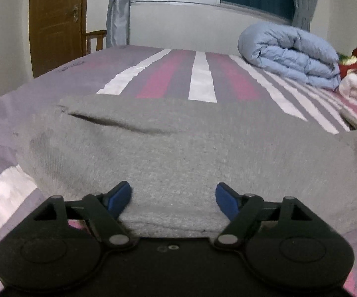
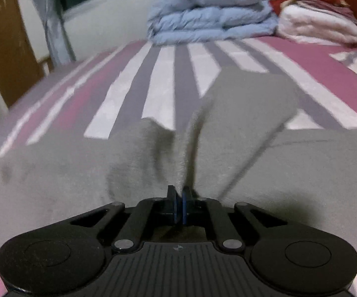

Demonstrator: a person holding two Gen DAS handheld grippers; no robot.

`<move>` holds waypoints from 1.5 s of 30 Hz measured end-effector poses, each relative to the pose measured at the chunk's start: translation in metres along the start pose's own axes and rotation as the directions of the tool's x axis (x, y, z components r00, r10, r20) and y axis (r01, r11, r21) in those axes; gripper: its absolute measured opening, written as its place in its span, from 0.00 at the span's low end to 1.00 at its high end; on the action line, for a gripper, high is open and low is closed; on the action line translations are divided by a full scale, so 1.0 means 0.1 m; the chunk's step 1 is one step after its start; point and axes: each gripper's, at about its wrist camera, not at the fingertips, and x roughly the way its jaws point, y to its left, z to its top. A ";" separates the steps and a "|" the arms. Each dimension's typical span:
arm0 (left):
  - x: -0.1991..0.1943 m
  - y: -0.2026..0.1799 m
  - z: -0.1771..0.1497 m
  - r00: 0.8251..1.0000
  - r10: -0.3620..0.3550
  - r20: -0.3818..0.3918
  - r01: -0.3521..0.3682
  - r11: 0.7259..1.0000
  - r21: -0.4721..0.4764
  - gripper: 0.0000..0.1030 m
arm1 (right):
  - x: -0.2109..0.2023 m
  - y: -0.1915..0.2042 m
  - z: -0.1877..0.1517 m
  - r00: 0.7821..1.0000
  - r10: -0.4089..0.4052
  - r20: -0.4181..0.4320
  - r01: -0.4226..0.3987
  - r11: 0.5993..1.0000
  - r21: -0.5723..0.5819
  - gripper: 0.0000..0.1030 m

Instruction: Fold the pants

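Observation:
Grey pants [image 1: 178, 148] lie flat on the striped bed, a pocket slit near their upper left. My left gripper [image 1: 173, 195] is open, its blue pads on either side of the near folded edge of the pants. In the right wrist view the same grey pants [image 2: 227, 153] spread across the bed. My right gripper [image 2: 180, 198] is shut on a pinched ridge of the grey fabric, which rises in a fold from the jaws. That view is blurred.
The bed [image 1: 200, 79] has a purple, pink and white striped sheet. A folded light-blue duvet [image 1: 292, 52] lies at the far right, with pink and red blankets [image 2: 319, 22] beside it. A wooden door [image 1: 57, 22], curtains and a window stand behind.

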 end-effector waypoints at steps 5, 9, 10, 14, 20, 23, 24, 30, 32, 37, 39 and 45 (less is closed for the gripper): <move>0.02 -0.01 0.00 1.000 -0.003 0.008 0.003 1.000 0.003 0.67 | -0.31 -0.44 -0.38 0.997 0.057 -0.052 -0.049 0.986 0.156 0.05; 0.03 -0.02 0.01 1.000 -0.003 0.016 0.003 1.000 -0.005 0.67 | -0.52 -0.38 -0.17 0.998 0.019 0.064 -0.026 0.992 0.124 0.63; 0.03 -0.03 0.01 1.000 -0.001 0.018 0.002 1.000 -0.006 0.68 | -0.53 -0.31 -0.09 0.995 0.010 0.104 -0.019 0.996 0.084 0.69; 0.03 -0.03 0.00 1.000 0.001 0.021 -0.001 1.000 -0.005 0.68 | -0.30 0.01 0.23 0.994 -0.015 0.105 0.027 0.993 -0.112 0.59; 0.04 -0.05 -0.01 1.000 0.008 0.022 -0.008 1.000 0.005 0.69 | 0.33 0.34 0.32 0.985 -0.155 0.080 0.174 0.872 -0.457 0.53; 0.04 -0.05 -0.01 1.000 0.007 0.022 -0.007 1.000 0.004 0.69 | 0.30 0.14 0.35 0.990 -0.113 0.079 0.136 0.909 -0.395 0.04; 0.04 -0.05 -0.01 1.000 0.006 0.022 -0.006 1.000 0.003 0.69 | 0.17 0.00 0.38 0.990 -0.098 0.104 0.126 0.943 -0.308 0.04; 0.02 0.02 -0.01 0.999 -0.027 0.034 0.028 0.999 -0.036 0.69 | -0.77 -1.08 0.16 0.984 -0.122 0.132 0.086 0.965 0.249 0.04; 0.02 0.00 -0.01 0.999 -0.020 0.031 0.021 0.999 -0.030 0.70 | -0.73 -1.29 0.00 0.989 -0.139 0.049 0.120 0.952 0.281 0.04; 0.04 -0.06 0.00 1.000 0.002 0.026 -0.002 1.000 -0.008 0.73 | -0.89 -1.19 0.05 0.990 -0.108 0.086 0.098 0.989 0.115 0.37; 0.06 -0.08 0.00 1.000 0.009 0.024 -0.009 1.000 0.002 0.75 | -0.90 -0.96 0.10 0.985 -0.119 0.121 0.126 0.991 -0.051 0.53; 0.03 -0.05 0.01 0.999 0.012 0.032 -0.011 1.000 -0.022 0.76 | -0.55 -0.42 0.06 0.980 -0.123 0.158 0.182 0.875 -0.449 0.54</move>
